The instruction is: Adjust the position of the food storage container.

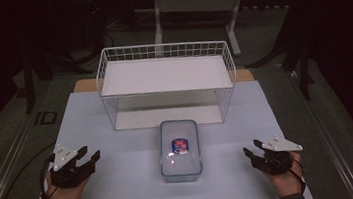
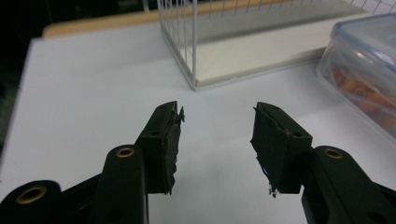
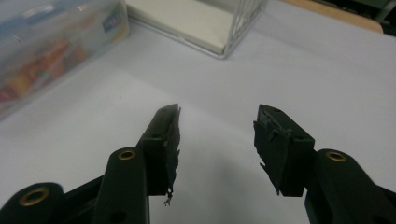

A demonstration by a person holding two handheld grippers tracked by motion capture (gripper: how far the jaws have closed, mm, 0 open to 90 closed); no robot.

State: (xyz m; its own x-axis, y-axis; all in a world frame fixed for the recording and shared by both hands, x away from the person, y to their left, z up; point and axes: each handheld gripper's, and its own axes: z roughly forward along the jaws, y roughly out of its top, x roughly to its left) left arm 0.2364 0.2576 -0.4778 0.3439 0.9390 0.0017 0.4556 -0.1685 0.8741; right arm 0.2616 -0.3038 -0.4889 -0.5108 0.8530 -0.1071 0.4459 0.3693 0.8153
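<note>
Black tongs [image 2: 217,116], brass-ringed screw holes

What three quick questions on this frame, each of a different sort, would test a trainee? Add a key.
1. True or false: the box stands inside the rack.
2. Which tongs hold something? A. left tongs B. right tongs C. neither
3. Fill in: the box lies between the two tongs and in ___ of the rack, on the table.

Key:
1. False. It stands on the table, just outside the rack's open lower shelf.
2. C. Both sets are open, with bare table between their jaws.
3. Front.
</note>
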